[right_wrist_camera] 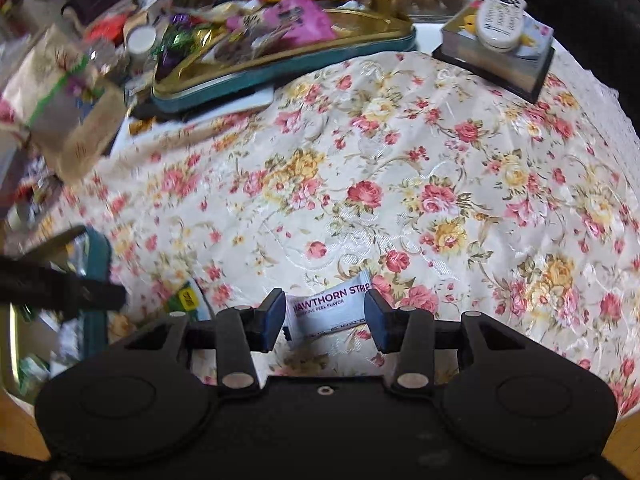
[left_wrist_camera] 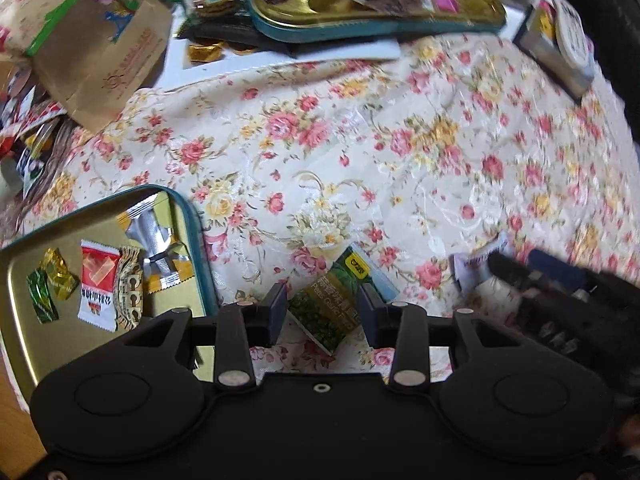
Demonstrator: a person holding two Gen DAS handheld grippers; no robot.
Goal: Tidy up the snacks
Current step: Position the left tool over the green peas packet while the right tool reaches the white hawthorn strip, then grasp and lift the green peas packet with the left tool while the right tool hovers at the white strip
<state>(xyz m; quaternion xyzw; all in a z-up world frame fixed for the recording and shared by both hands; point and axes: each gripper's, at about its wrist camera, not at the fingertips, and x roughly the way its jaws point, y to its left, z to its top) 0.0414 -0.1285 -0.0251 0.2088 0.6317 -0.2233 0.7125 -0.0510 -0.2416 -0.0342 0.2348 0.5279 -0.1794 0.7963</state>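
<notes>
Snacks (left_wrist_camera: 100,280) inside teal-rimmed gold tray (left_wrist_camera: 198,248); far tray (left_wrist_camera: 360,28) heaped.

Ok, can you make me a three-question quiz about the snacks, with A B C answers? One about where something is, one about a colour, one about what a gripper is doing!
1. Where is the red-and-white packet?
A. in the gold tray
B. on the flowered cloth
C. in the paper bag

2. What colour is the hawthorn strip packet?
A. green
B. white
C. orange

3. What is between the left gripper fingers?
A. nothing
B. a gold coin
C. a green pea packet

Answers: A, it lies among wrappers on the tray; B, white with purple lettering; C, the pea packet sits between the pads.
</notes>
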